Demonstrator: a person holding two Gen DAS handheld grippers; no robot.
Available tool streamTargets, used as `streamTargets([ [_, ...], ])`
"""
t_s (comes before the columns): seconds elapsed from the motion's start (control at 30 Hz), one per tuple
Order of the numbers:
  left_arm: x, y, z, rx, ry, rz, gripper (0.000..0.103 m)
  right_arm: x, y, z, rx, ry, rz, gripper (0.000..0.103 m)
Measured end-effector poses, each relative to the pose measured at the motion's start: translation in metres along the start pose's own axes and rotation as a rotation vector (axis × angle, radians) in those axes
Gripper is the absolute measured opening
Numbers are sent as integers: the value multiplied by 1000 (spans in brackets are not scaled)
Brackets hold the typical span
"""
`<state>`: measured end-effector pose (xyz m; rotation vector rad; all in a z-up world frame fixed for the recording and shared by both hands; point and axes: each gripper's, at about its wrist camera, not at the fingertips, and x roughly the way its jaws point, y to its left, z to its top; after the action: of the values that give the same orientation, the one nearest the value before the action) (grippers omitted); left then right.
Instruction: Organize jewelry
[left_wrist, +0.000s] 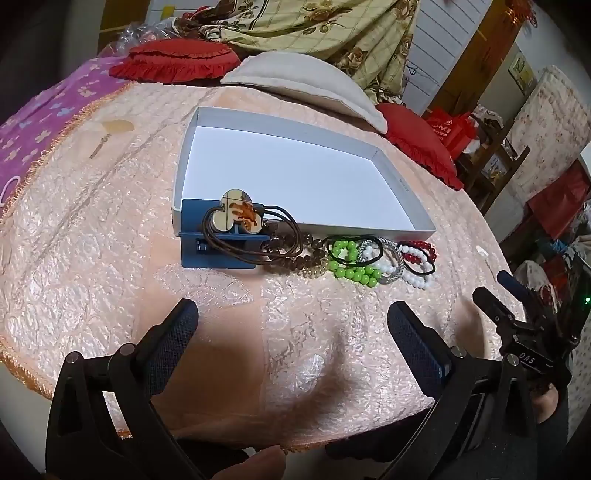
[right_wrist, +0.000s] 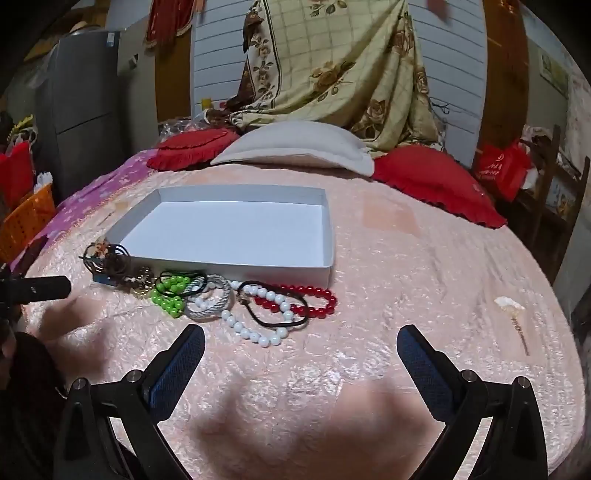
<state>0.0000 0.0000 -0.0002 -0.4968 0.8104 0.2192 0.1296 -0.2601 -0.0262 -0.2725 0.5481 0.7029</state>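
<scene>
A shallow white box (left_wrist: 406, 218) (right_wrist: 325, 229) lies on the pink quilted cover, nothing inside it. Along its near wall runs a row of jewelry: a clover-shaped pendant on a brown cord (left_wrist: 238, 217) resting on a small blue case (left_wrist: 218, 254), brown beads (left_wrist: 295, 264), a green bead bracelet (left_wrist: 351, 264) (right_wrist: 170, 295), a silver bangle (left_wrist: 391, 258) (right_wrist: 211, 301), white beads (right_wrist: 255, 325), red beads (right_wrist: 314, 299) and black hair ties (right_wrist: 277, 317). My left gripper (left_wrist: 291, 321) hovers open just short of the row. My right gripper (right_wrist: 301, 345) stands open near the white beads.
The right gripper's tool (left_wrist: 517, 325) shows at the left wrist view's right edge. Red cushions (right_wrist: 436, 181) and a white pillow (right_wrist: 295, 147) lie behind the box. A small pale hair pin (right_wrist: 511, 306) rests right of the row. An orange basket (right_wrist: 26, 218) stands off the left edge.
</scene>
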Motion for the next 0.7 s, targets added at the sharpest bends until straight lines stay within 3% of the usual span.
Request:
streamTargets([
  [0.23, 7, -9, -2, 27, -5, 29, 103, 18, 6, -5, 12, 77, 87, 103],
  [0.5, 6, -10, -2, 37, -13, 31, 103, 12, 5, -1, 28, 34, 10, 103],
  [0.7, 5, -10, -2, 22, -4, 19, 103, 13, -1, 1, 59, 48, 5, 103],
])
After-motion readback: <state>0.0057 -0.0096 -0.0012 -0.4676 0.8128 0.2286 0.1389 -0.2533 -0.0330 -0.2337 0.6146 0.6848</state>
